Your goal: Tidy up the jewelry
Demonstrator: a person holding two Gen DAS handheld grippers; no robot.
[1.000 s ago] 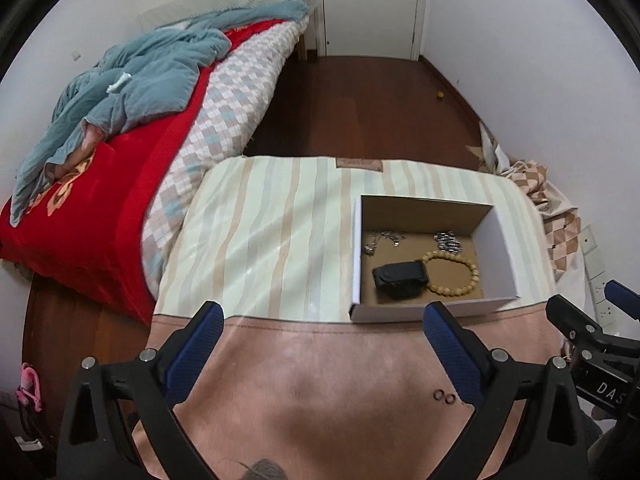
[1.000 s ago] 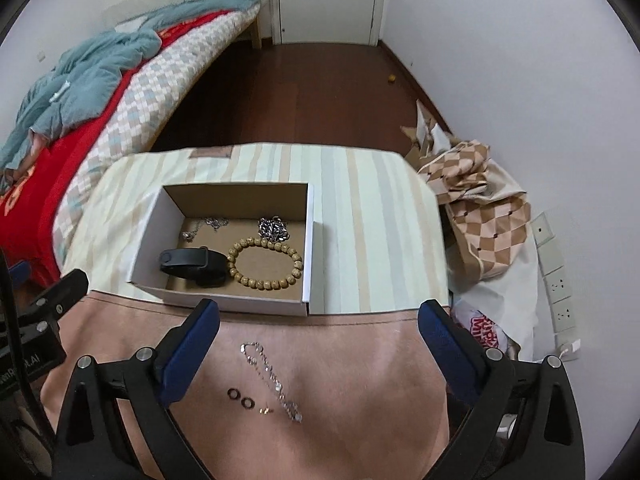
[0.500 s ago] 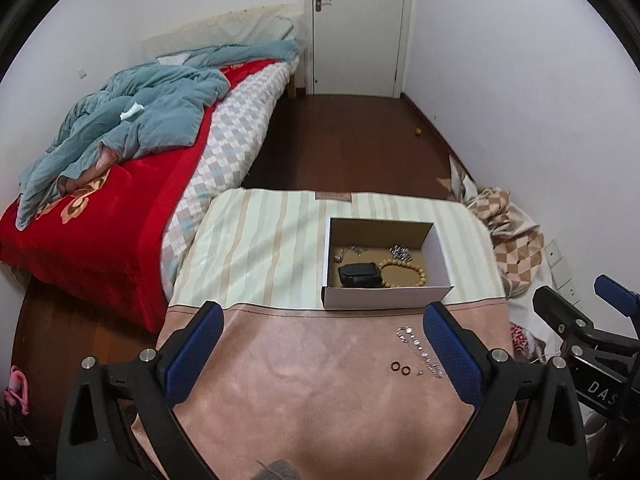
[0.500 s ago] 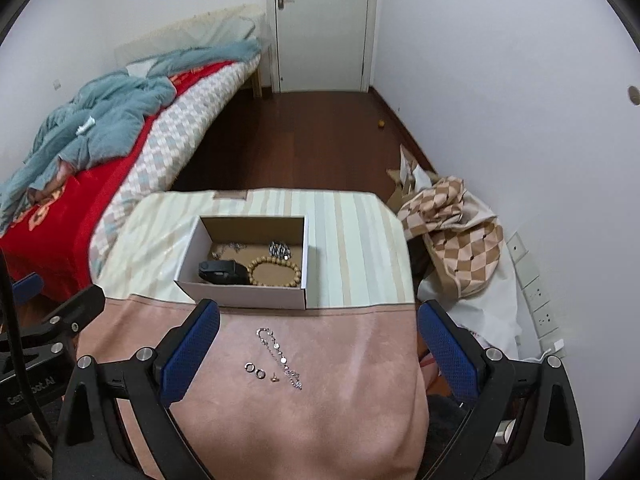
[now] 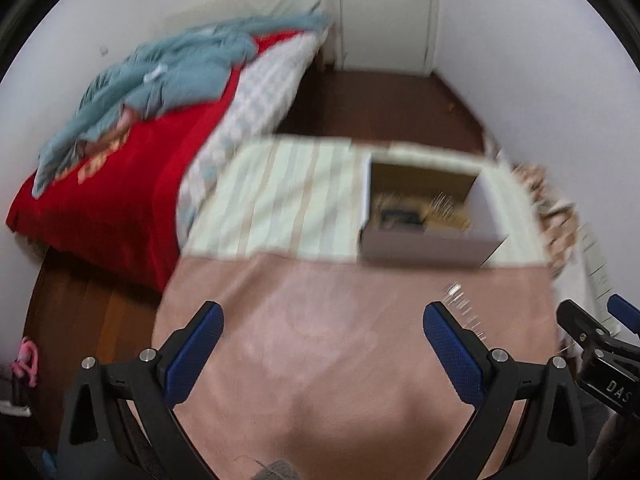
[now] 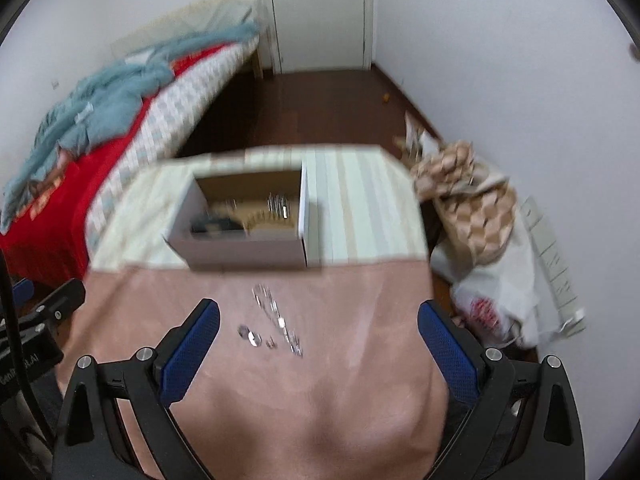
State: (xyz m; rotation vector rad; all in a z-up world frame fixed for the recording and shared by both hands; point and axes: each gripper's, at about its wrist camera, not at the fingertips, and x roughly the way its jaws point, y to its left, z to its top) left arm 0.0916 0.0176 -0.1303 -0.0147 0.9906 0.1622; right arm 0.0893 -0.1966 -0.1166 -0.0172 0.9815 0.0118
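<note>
Probably the thin silver chain [image 6: 276, 320] on the pink cloth [image 6: 320, 380] is limp and slippery, better pinched mid-length; both tongs, left [image 5: 322, 354] and right [image 6: 318, 350], gape empty.

Open pink cloth [image 6: 340, 380] ahead of both wide-spread grippers, broken only by a silver chain [image 6: 278, 318] and two small rings [image 6: 249, 334] lying flat. Farther back, blocked by the upright near wall of the cardboard box [image 6: 244, 254]; striped cloth [image 6: 360, 208] bare beside it.
</note>
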